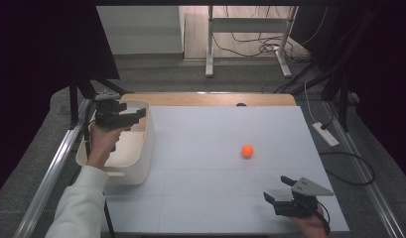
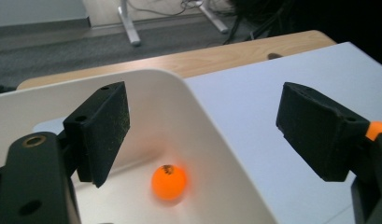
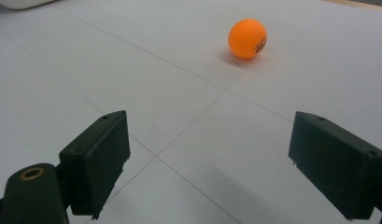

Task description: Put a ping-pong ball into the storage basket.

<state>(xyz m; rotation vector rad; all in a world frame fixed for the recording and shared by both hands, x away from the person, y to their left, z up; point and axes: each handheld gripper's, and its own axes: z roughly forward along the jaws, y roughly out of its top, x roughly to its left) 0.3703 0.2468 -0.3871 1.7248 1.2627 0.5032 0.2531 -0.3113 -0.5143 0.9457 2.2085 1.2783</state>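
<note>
A white bin (image 1: 149,145) stands at the left of the white mat (image 1: 210,198). My left gripper (image 1: 132,119) hovers over the bin's far part, open with nothing between its jaws. In the left gripper view (image 2: 202,135) an orange ball (image 2: 168,182) lies below on the bin's floor, close to the inner wall (image 2: 205,126). A second orange ball (image 1: 247,150) sits on the mat right of centre. My right gripper (image 1: 276,189) rests near the mat's front right corner, open and empty, pointing toward that ball (image 3: 247,38), which lies well ahead of the right gripper (image 3: 209,158).
The wooden table edge (image 1: 210,99) shows beyond the mat. A metal rail (image 1: 51,173) runs along the left side. On the floor lie a power strip (image 1: 325,134) with cables at the right and a desk frame (image 1: 209,44) at the back.
</note>
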